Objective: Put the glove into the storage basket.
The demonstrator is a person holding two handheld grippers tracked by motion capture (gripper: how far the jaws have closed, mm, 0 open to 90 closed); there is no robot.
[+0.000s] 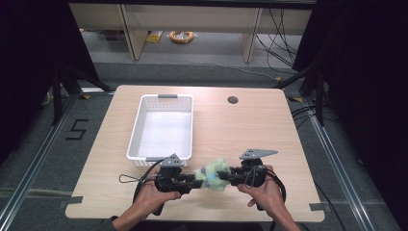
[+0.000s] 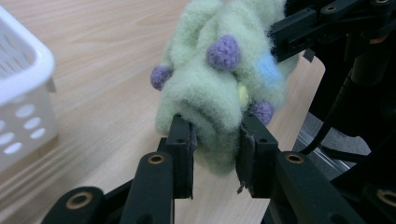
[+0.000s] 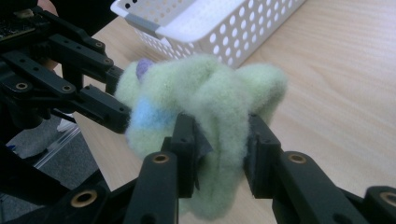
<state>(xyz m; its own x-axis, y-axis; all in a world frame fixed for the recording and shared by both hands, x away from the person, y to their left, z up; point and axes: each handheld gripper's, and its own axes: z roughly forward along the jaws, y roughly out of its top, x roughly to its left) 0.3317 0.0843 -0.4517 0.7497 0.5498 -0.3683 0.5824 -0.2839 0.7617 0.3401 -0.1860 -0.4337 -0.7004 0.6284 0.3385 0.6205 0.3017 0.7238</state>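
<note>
A fuzzy pale-green sock (image 1: 213,174) with purple, blue and yellow bobbles hangs between my two grippers near the table's front edge. My left gripper (image 1: 196,182) is shut on its left end; the left gripper view shows the sock (image 2: 219,88) pinched between the jaws of that gripper (image 2: 215,144). From the other side my right gripper (image 1: 229,176) is shut on it too. In the right gripper view the sock (image 3: 205,100) bulges out above the closed gripper (image 3: 222,149). A hand holds each gripper.
A white perforated basket (image 1: 137,139) stands empty on the wooden table (image 1: 269,130), just behind my left gripper. A round cable hole (image 1: 233,100) lies at the back. The table's front edge is close below both hands.
</note>
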